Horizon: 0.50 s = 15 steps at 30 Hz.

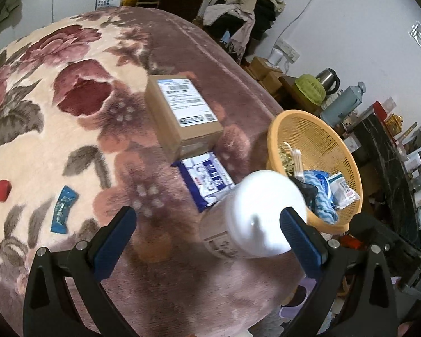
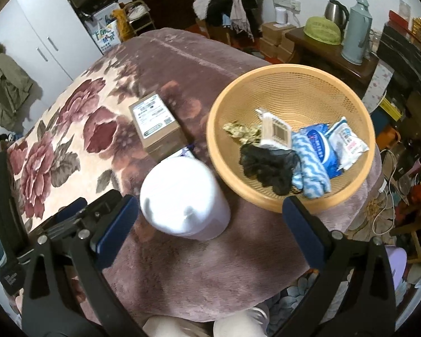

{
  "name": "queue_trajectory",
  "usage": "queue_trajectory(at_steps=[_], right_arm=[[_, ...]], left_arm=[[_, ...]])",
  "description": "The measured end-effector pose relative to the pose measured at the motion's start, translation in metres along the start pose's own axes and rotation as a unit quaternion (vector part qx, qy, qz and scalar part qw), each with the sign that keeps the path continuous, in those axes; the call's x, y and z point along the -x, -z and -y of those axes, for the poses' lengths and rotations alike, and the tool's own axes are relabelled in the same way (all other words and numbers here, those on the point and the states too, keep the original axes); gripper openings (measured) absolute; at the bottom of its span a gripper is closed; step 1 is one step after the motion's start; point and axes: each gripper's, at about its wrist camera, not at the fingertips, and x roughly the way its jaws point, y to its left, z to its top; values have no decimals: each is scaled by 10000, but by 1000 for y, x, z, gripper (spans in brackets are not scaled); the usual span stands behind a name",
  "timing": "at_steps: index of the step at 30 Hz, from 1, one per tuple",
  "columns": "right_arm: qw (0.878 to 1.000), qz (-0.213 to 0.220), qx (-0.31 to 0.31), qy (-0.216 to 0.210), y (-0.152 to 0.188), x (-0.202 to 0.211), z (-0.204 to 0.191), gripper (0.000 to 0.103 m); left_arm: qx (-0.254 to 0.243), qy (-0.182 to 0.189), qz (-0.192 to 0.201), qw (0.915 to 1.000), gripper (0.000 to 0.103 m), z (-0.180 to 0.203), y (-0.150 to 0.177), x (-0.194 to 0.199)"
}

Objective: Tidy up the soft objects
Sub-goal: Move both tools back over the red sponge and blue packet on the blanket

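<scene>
An orange mesh basket (image 2: 289,84) sits on the bed's right side and holds a black cloth (image 2: 269,165), a blue-and-white striped cloth (image 2: 308,168), tissue packs (image 2: 348,140) and other small items. It also shows in the left wrist view (image 1: 317,132). A blue-white tissue pack (image 1: 207,177) lies on the blanket below a cardboard box (image 1: 182,109). A small blue packet (image 1: 63,207) lies at left. A white bottle (image 2: 182,196) stands between the grippers. My left gripper (image 1: 207,224) is open and empty. My right gripper (image 2: 210,213) is open and empty.
A floral plush blanket (image 1: 70,112) covers the bed. A red cap (image 1: 2,190) lies at far left. Beyond the bed's right edge stand a wooden table (image 2: 322,53) with kettle and thermos, stacked boxes and a clothes pile (image 2: 224,2).
</scene>
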Motion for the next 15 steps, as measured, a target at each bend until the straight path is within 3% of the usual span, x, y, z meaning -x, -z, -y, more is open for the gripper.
queue_trajectory(at_steps=[15], right_arm=[[9990,-129,421,-5,16,-14,-57,103]], left_arm=[[400,-162,-34,9991,102,-70,13,11]])
